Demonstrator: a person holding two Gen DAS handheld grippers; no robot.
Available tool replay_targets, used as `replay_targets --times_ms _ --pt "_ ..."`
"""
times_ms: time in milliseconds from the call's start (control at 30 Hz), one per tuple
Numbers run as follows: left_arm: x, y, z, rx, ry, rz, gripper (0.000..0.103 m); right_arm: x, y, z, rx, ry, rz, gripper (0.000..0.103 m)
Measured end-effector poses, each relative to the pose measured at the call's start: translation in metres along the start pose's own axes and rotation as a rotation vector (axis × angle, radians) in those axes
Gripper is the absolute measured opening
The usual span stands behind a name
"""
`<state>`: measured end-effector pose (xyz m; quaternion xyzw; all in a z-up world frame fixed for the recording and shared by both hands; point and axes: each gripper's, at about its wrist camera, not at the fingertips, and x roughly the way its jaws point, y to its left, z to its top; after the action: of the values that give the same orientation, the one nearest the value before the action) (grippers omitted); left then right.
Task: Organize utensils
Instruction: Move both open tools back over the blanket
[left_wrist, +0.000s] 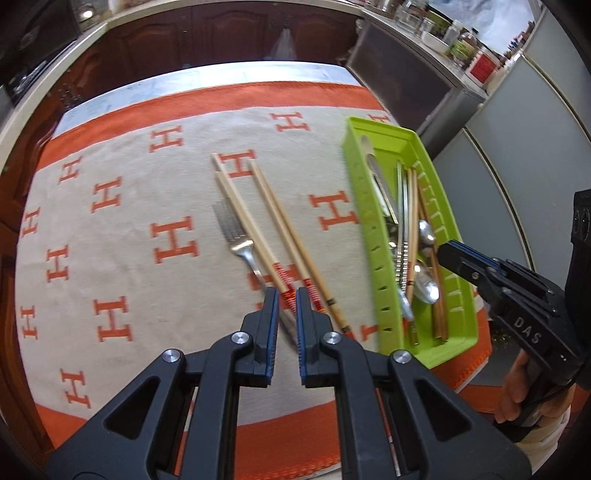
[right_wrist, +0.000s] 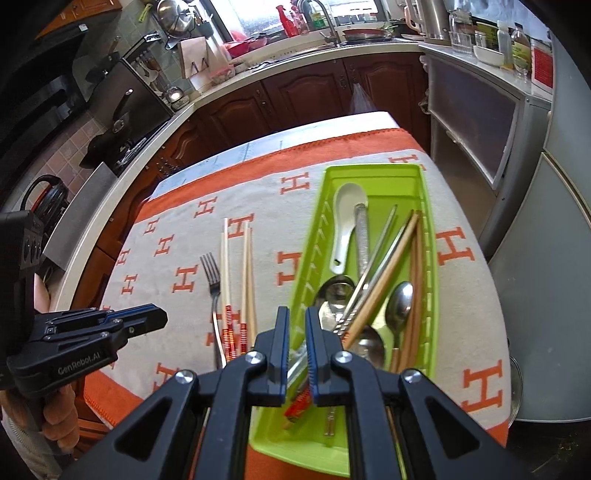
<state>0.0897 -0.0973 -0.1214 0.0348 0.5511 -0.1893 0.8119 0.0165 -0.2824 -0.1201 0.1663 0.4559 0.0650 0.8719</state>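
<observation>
A green utensil tray (left_wrist: 388, 236) (right_wrist: 428, 236) lies on the right of the cloth, holding spoons, metal and wooden chopsticks and a white ceramic spoon (right_wrist: 347, 221). A fork (left_wrist: 240, 243) (right_wrist: 213, 291) and a pair of wooden chopsticks with red bands (left_wrist: 266, 229) (right_wrist: 236, 280) lie on the cloth left of the tray. My left gripper (left_wrist: 287, 299) hovers over the chopsticks' banded ends, jaws a narrow gap apart, empty. My right gripper (right_wrist: 297, 325) is over the tray's near end, jaws a narrow gap apart, empty; it also shows in the left wrist view (left_wrist: 458, 258).
The table is covered by a beige and orange cloth with H marks (left_wrist: 147, 258) (right_wrist: 465, 302). Dark wooden cabinets (right_wrist: 295, 92) and a counter with a sink stand behind. A grey cabinet (right_wrist: 480, 122) stands to the right. My left gripper shows at left in the right wrist view (right_wrist: 140, 317).
</observation>
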Motion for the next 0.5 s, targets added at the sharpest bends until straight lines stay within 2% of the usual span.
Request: replay_targets --times_ms 200,500 --pt "-0.003 0.034 -0.010 -0.065 -0.007 0.042 0.005 0.008 0.022 0.000 -0.024 0.032 0.044 0.008" --pt "0.009 0.052 -0.025 -0.113 0.016 0.058 0.005 0.036 0.048 0.000 -0.064 0.114 0.053 0.008"
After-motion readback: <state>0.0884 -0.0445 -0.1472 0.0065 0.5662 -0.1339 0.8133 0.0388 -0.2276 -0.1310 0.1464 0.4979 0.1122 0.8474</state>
